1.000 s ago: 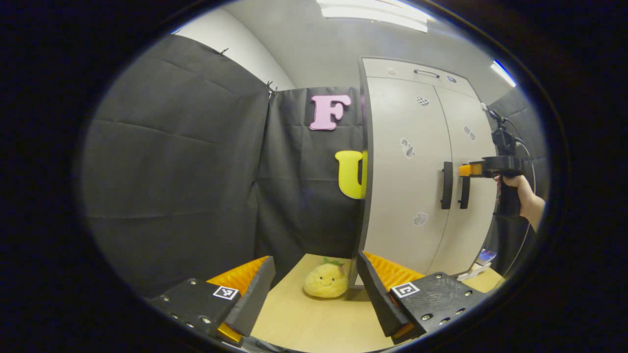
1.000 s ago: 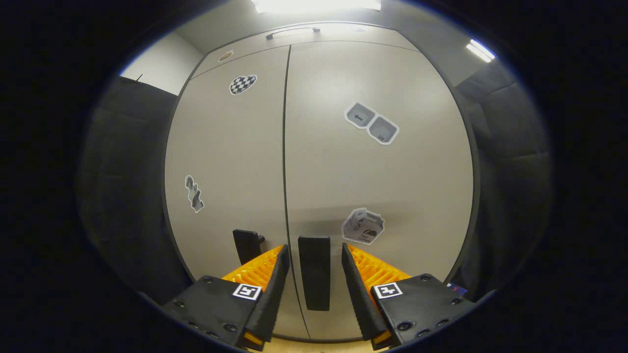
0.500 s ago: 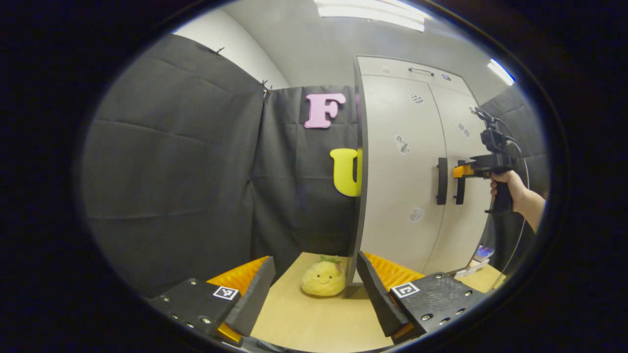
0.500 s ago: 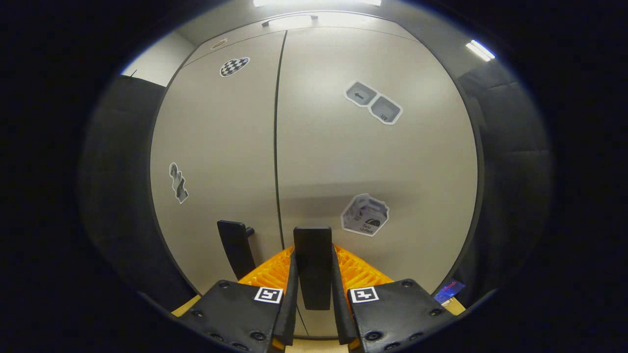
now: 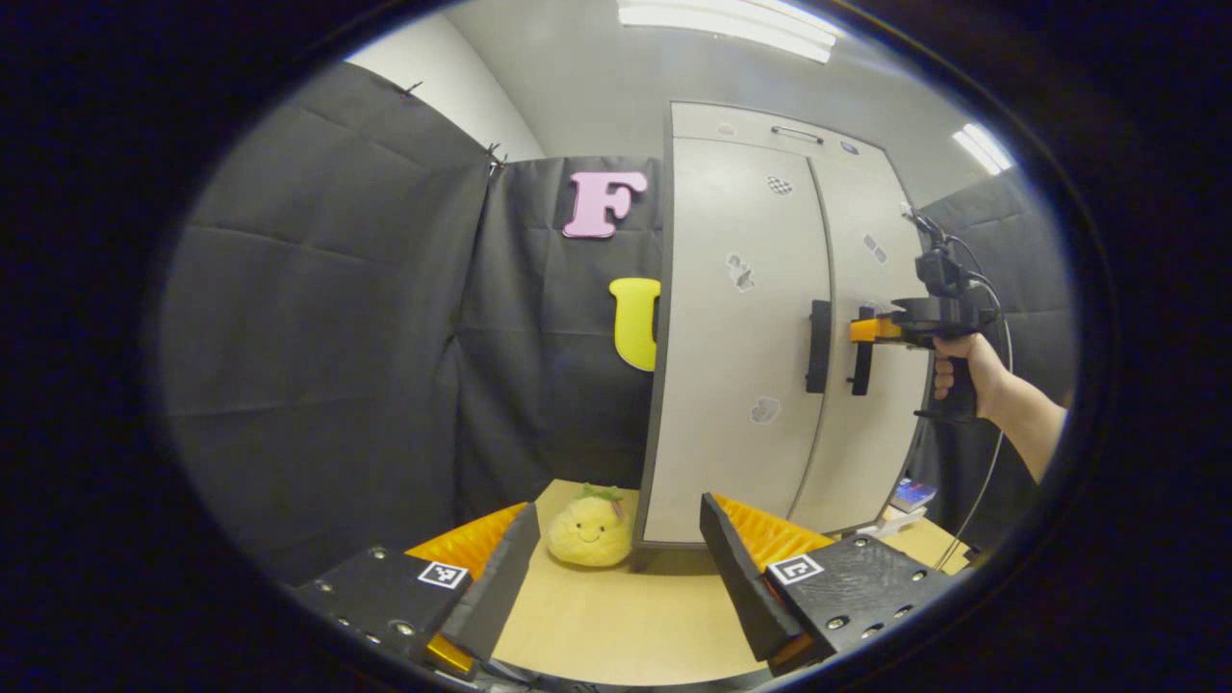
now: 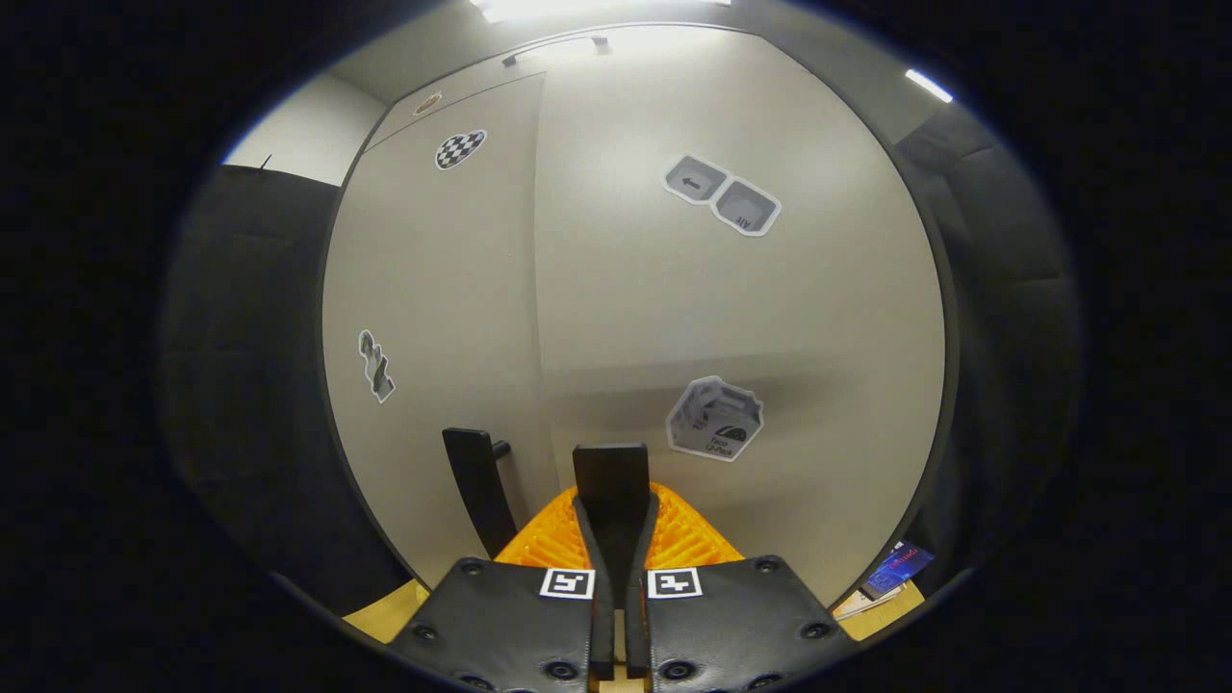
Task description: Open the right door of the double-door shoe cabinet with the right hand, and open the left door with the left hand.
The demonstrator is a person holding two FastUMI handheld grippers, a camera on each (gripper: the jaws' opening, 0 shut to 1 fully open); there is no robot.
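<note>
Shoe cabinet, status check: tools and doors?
Right tool shut on right door handle. Left tool open, low over table. Both doors look shut. Plush toy beside cabinet.

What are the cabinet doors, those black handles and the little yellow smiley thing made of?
Cabinet doors: smooth matte off-white panel, probably laminated board; the surface shows only soft, dull light. Black handle: plain matte, likely plastic, possibly painted metal. Yellow toy: fuzzy, rounded, so apparently plush fabric.
</note>
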